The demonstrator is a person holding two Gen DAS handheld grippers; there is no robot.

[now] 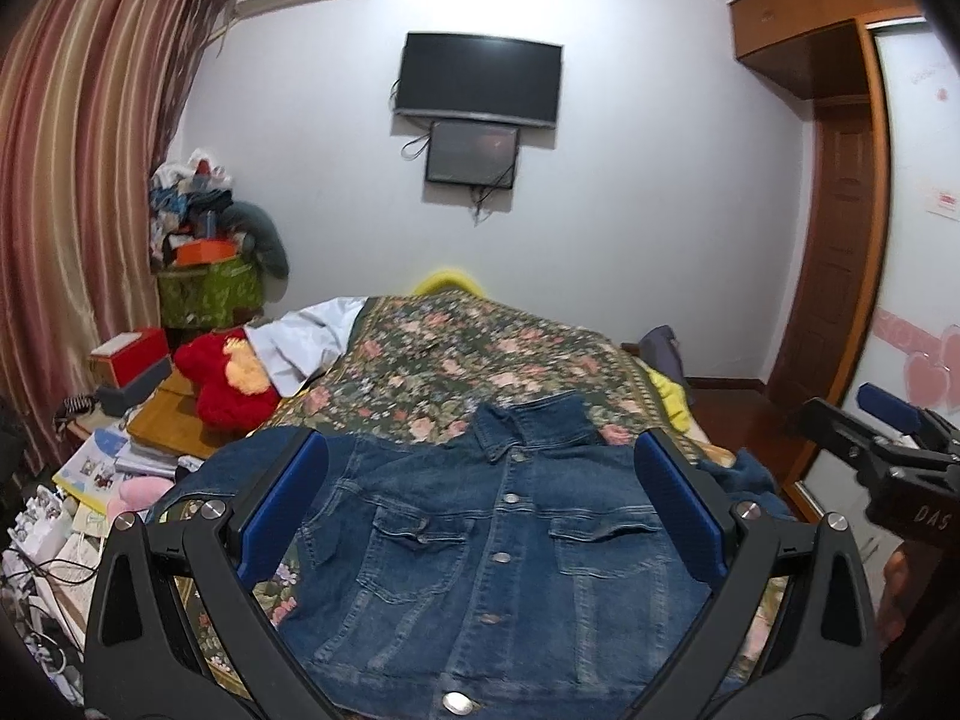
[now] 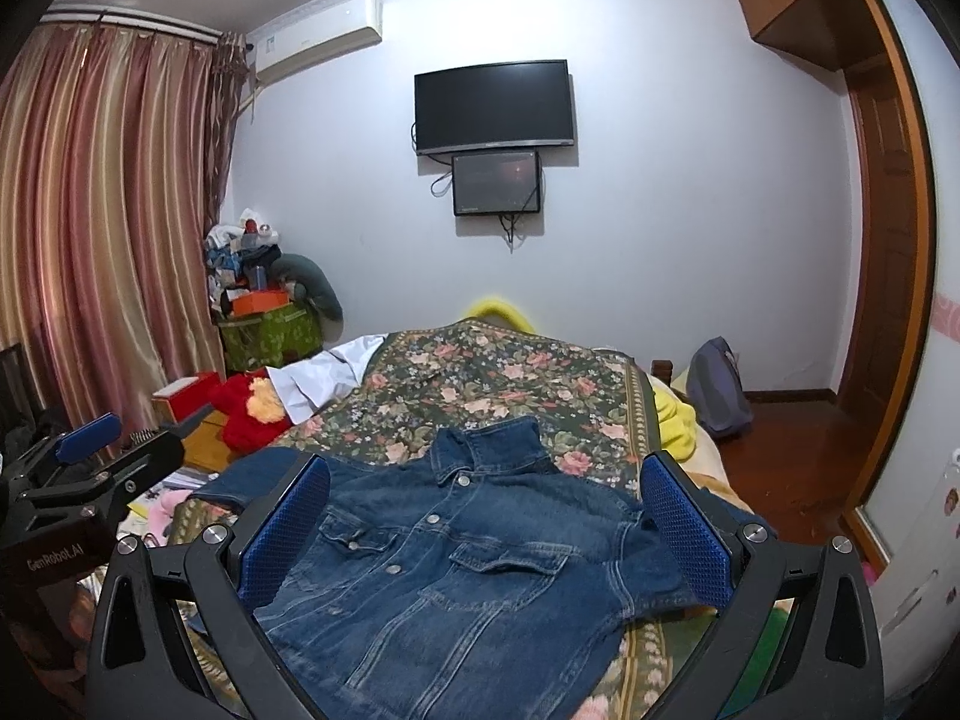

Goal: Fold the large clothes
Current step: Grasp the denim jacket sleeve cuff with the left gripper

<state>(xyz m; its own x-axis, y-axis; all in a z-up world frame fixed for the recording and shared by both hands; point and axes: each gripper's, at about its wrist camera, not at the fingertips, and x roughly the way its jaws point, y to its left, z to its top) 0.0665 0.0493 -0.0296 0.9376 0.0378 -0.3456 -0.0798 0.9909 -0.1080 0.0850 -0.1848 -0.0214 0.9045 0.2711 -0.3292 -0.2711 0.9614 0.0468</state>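
Note:
A blue denim jacket [image 1: 480,564] lies front up and buttoned on the floral bedspread [image 1: 480,354], collar pointing away. It also shows in the right wrist view [image 2: 456,564]. My left gripper [image 1: 480,504] is open and empty, held above the jacket's chest, its blue pads wide apart. My right gripper [image 2: 486,528] is open and empty above the jacket too. The right gripper shows at the far right of the left wrist view [image 1: 888,438]; the left gripper shows at the left of the right wrist view [image 2: 102,450]. The sleeves spread to both sides, the right one partly bunched.
A red plush toy [image 1: 231,381], a white cloth [image 1: 312,342] and a cluttered wooden side table [image 1: 162,426] lie left of the bed. A yellow blanket [image 2: 675,420] and a grey backpack [image 2: 717,387] are at the right. A wardrobe [image 1: 840,240] stands at the right wall.

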